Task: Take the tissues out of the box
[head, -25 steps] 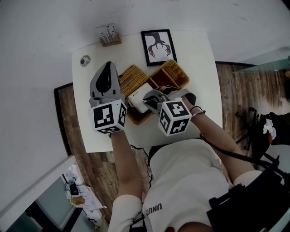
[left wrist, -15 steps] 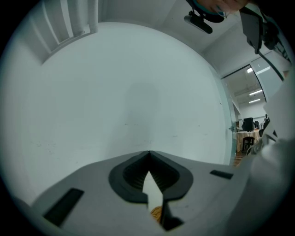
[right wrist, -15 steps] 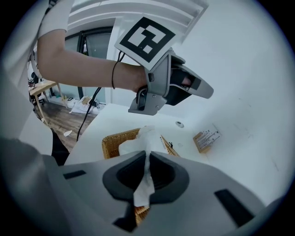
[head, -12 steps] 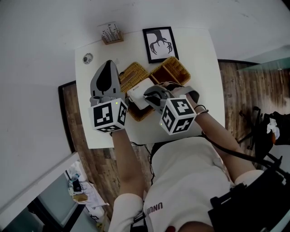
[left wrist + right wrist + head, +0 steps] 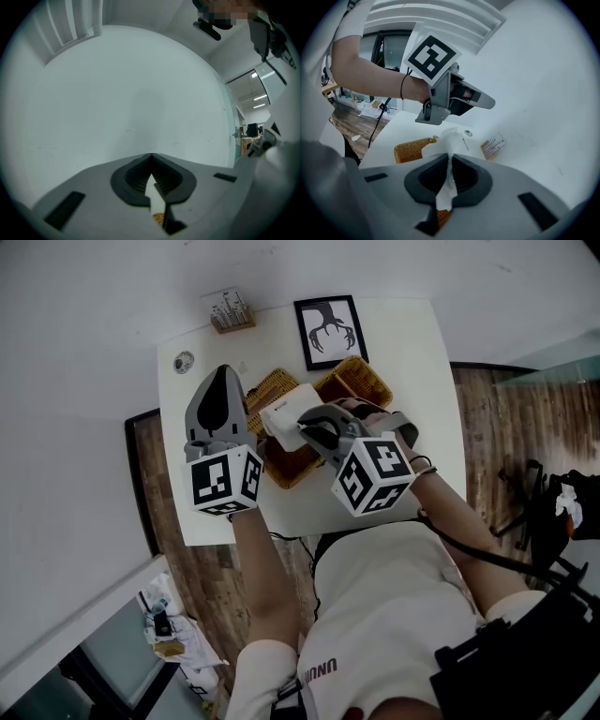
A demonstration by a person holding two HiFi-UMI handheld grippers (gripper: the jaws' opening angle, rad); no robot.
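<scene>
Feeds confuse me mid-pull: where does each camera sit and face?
Head view: on the head, steeply down at the table; both arms, torso, left gripper, right gripper.
Left gripper view: on that gripper, level at a white wall; own shut fingers.
Right gripper view: on that gripper, down across the table; fingers shut on tissue, left forearm.
Shared: head and right gripper views both show left gripper, basket, tissue.

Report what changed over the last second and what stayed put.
The right gripper, still shut on a tissue, rose and lifted the white tissue higher above the wicker basket. Nothing was taken hold of or let go. The left gripper stayed shut and still beside the basket. The basket and the framed picture did not move.
</scene>
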